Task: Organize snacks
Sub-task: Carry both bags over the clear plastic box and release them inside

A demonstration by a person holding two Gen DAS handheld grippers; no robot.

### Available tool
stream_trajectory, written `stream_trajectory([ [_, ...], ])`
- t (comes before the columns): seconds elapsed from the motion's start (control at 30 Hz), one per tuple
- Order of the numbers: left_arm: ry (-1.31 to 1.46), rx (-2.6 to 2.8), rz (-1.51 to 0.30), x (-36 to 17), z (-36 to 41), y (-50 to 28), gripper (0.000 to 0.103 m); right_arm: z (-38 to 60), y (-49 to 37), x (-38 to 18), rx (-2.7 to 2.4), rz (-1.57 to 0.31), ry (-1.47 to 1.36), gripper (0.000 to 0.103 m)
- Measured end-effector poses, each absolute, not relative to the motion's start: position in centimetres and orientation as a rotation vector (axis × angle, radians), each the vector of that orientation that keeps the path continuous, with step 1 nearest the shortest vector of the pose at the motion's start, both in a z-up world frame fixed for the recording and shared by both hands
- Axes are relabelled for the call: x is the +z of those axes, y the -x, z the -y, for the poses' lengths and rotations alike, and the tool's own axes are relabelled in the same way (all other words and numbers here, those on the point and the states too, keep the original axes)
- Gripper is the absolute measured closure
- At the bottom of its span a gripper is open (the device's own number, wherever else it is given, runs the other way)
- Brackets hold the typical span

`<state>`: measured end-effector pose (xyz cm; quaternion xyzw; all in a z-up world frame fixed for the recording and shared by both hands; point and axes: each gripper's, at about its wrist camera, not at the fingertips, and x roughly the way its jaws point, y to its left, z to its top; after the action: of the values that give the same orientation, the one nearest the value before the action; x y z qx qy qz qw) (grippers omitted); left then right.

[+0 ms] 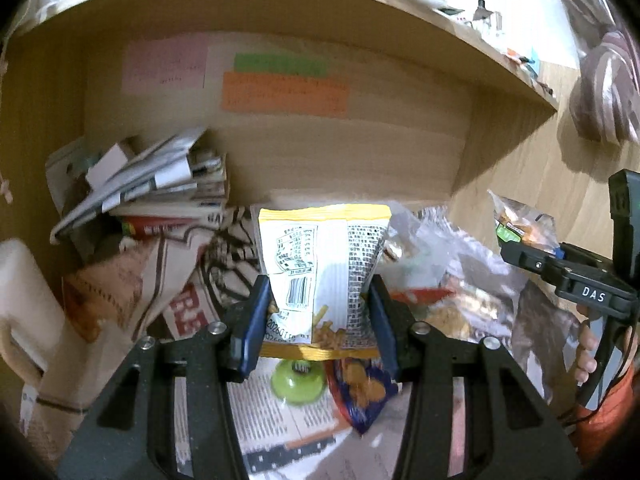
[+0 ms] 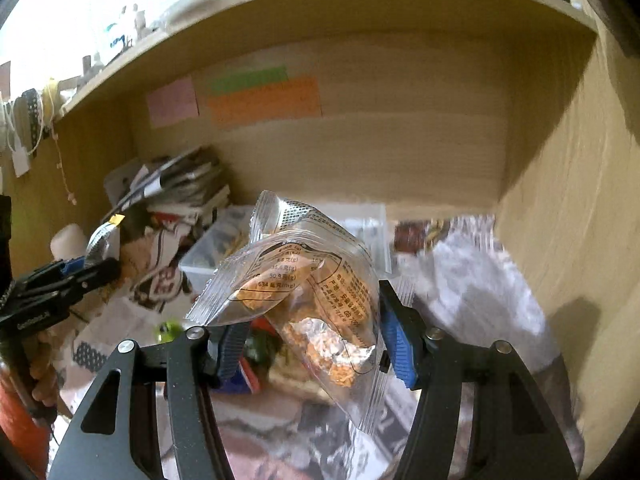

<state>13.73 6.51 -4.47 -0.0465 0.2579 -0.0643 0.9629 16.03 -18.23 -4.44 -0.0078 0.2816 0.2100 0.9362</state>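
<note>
The left tongs (image 1: 318, 316) gripped a yellow-edged snack bag (image 1: 320, 264) above the cluttered counter (image 1: 280, 420). Only the right view showed the right tongs (image 2: 310, 344) gripping a clear snack packet (image 2: 304, 300); its print was blurred.

Wooden shelf (image 1: 360, 160), pink (image 1: 166, 62), green (image 1: 280, 63), orange sticky notes (image 1: 284, 92), stacked books (image 1: 168, 200)

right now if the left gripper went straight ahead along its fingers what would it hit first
Probably the wooden back wall under the shelf. The left gripper is already shut on a yellow snack bag, so the bag's top edge would likely touch first; depth is hard to judge.
</note>
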Motion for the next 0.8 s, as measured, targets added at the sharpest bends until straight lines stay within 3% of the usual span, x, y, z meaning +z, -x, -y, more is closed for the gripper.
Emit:
stream_trajectory([
  [0.8,0.074,-0.098,-0.621,-5.6,-5.7,-26.0,0.055,12.8,-26.3,-4.7,0.502,-0.644,0.064,0.046],
])
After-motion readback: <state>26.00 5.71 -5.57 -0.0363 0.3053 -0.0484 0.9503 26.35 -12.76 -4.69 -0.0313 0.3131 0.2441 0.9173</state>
